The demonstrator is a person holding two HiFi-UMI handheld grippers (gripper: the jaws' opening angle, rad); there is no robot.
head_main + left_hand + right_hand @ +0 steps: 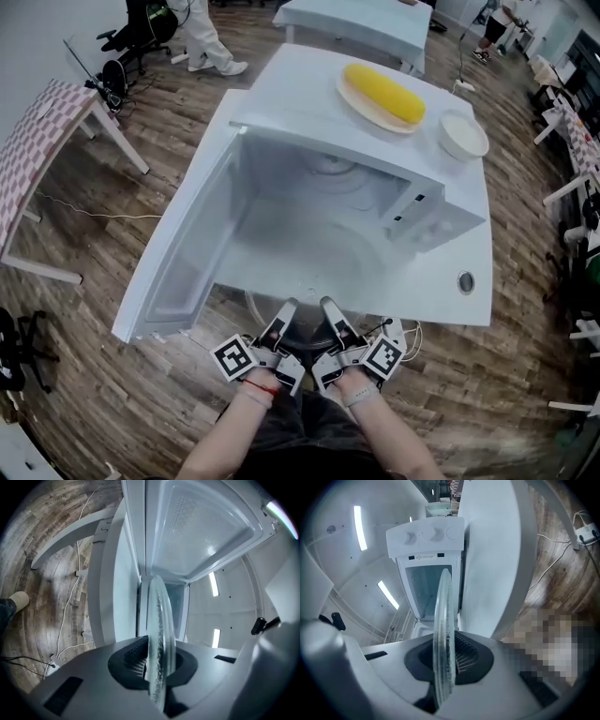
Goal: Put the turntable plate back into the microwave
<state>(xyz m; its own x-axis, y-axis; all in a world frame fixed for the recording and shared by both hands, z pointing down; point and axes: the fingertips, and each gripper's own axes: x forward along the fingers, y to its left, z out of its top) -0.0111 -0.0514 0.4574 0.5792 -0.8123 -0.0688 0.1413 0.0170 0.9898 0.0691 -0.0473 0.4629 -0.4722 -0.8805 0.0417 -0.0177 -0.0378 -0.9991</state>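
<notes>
Left hand-held gripper (286,307) and right hand-held gripper (328,305) gripping glass turntable plate (305,261), reaching into open microwave (424,211), corn (382,92) lying far

Steep overhead plus two close views into microwave (298,105)

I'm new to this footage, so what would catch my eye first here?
The white microwave gapes with its door swung open to the left. Both the left claw and right claw are shut on the near edge of the glass turntable plate at its opening. A yellow corn cob lies on a dish on top.
</notes>
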